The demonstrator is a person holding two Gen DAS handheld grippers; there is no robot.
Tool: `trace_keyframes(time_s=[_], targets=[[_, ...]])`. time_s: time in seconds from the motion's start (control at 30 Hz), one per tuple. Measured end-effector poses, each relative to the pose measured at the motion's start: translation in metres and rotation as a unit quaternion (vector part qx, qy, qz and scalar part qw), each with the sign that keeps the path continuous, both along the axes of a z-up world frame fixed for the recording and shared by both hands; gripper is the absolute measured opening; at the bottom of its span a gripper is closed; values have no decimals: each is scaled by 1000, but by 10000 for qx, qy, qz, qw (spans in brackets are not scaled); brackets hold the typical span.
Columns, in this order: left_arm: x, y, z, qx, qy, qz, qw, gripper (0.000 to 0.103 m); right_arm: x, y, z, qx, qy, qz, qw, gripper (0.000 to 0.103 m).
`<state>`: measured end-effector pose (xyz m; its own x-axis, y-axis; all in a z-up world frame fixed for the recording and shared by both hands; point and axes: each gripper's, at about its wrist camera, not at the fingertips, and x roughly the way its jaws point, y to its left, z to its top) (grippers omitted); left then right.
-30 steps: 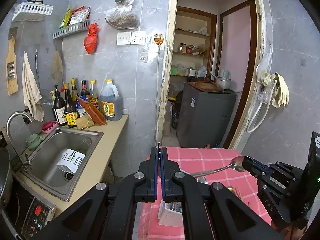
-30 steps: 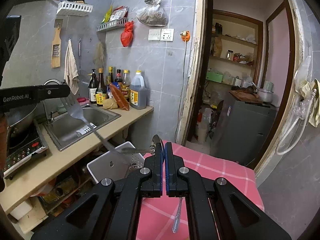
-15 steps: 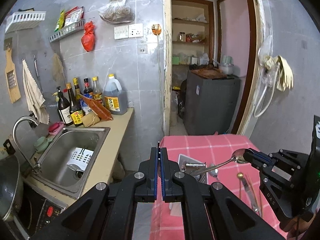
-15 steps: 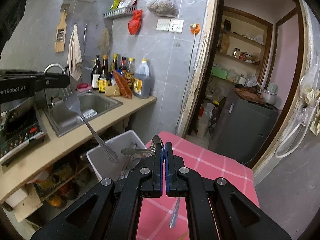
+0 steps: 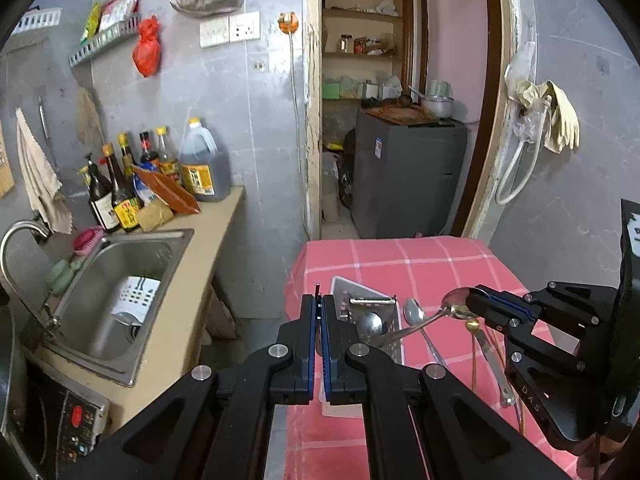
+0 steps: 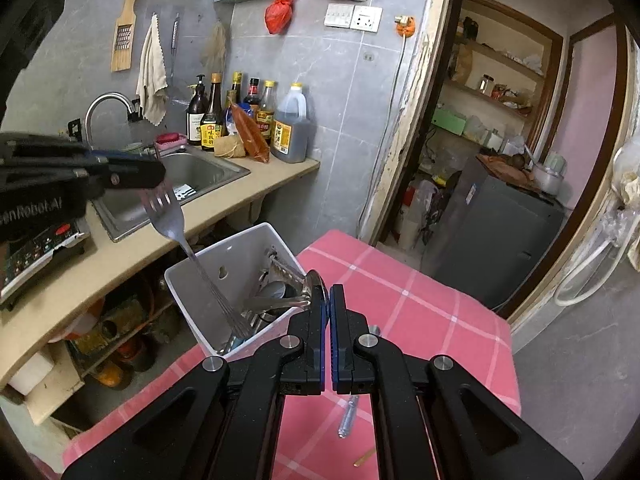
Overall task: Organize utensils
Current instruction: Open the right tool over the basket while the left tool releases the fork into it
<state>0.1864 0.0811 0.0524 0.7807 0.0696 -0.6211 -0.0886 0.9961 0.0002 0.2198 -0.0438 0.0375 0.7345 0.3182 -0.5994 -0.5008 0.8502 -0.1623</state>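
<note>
Left gripper clamps a fork by its tines, handle slanting down into the white utensil bin. Right gripper clamps a spoon by the bowl, handle aimed binward. Both look light, rigid, slippery; grips at the ends may let them pivot.

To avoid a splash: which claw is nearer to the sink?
Left. The left claw, holding a fork, is on the sink's side of the white bin; the right claw is over the pink table beyond it.
</note>
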Motion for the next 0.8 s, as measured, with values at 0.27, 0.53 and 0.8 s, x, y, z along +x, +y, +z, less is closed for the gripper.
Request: trace_keyframes(time_s=[0.27,0.53,0.8], targets=[[12,8,-15,-436,188,-20,9989,4,12,7,-7,266,216,57,9994,2],[16,16,-29,-1010,199,-139,9946,7,24,8,-16,738,426,175,9962,3],[16,25,-43,-1627,228,-195,9862,11,29,-6,-25,1180,555,161,9913,7]])
